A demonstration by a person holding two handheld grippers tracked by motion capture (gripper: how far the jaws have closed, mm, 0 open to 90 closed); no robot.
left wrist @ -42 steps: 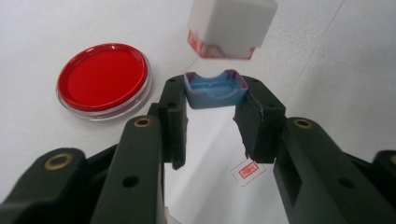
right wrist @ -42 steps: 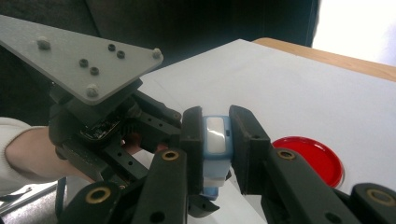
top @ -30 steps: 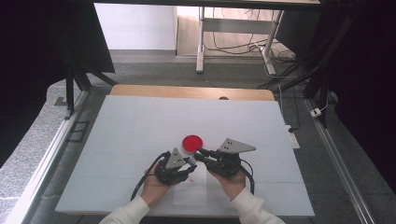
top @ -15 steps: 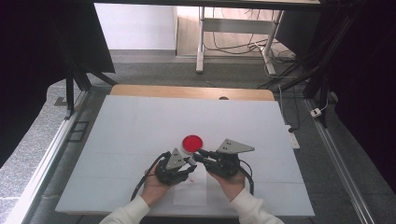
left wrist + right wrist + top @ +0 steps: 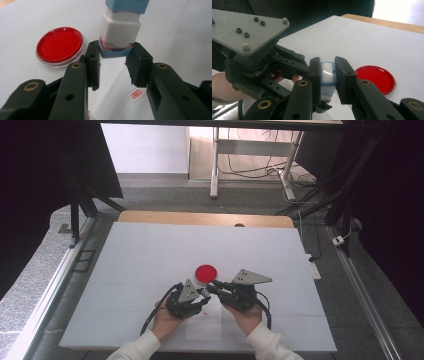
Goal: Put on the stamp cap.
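Note:
Both grippers meet on a small stamp with a white and blue body [image 5: 120,30] just above the table. In the left gripper view, my left gripper [image 5: 115,53] is shut on the stamp's blue bottom piece [image 5: 113,52]. My right gripper [image 5: 327,75] is shut on the stamp's blue and white body [image 5: 327,71], with the left gripper's grey plate [image 5: 244,27] close behind it. A round red ink pad [image 5: 206,272] lies just beyond the fingertips, also seen as a red ink pad [image 5: 60,46] in the left gripper view. In the high view the left gripper [image 5: 202,294] and right gripper [image 5: 214,287] point at each other.
A white sheet [image 5: 204,325] lies under the hands, bearing a small red stamped rectangle [image 5: 135,94]. The white table top [image 5: 150,260] stretches wide around them, with a wooden strip [image 5: 200,218] at its far edge and metal frame rails at both sides.

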